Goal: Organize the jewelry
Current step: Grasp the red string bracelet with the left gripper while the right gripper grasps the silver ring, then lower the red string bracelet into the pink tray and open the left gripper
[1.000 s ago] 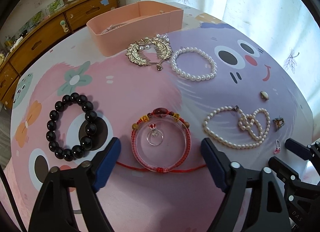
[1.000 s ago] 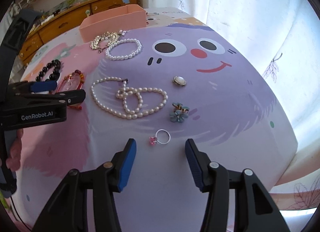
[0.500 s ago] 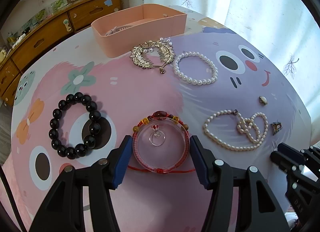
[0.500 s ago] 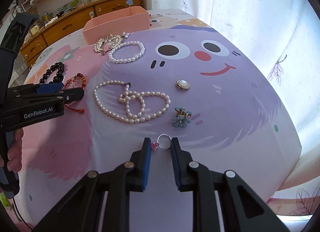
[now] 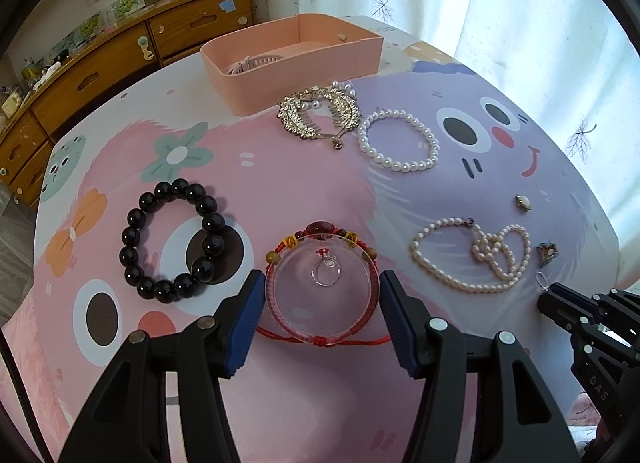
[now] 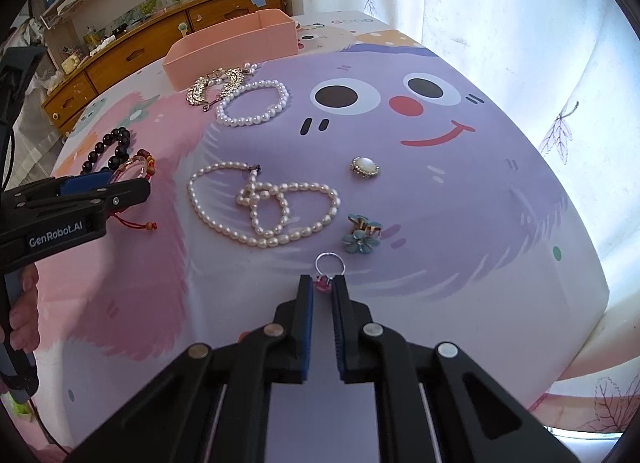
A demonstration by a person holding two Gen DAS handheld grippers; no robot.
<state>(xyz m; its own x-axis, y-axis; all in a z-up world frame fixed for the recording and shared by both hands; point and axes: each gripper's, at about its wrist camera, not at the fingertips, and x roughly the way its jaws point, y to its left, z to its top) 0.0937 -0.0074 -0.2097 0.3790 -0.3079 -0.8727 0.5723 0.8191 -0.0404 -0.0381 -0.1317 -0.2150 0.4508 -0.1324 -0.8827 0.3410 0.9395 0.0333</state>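
Note:
My left gripper (image 5: 322, 299) is shut on a clear pink bangle (image 5: 322, 323) that lies inside a red cord bracelet (image 5: 320, 229), with a small ring (image 5: 326, 269) in its middle. My right gripper (image 6: 322, 283) is shut on the pink stone of a silver ring (image 6: 329, 262). On the table lie a black bead bracelet (image 5: 172, 239), a gold comb (image 5: 320, 115), a pearl bracelet (image 5: 398, 141), a pearl necklace (image 6: 264, 203), a pearl brooch (image 6: 365, 167) and a blue flower clip (image 6: 362, 235).
A pink tray (image 5: 292, 63) stands at the table's far side with something in it. A wooden sideboard (image 5: 100, 71) runs behind the table. White curtains (image 6: 520, 23) hang on the right. The table edge (image 6: 592, 303) falls away close to my right gripper.
Both grippers have closed: the left onto the clear pink bangle, the right onto the ring's pink stone. Both views have shifted forward.

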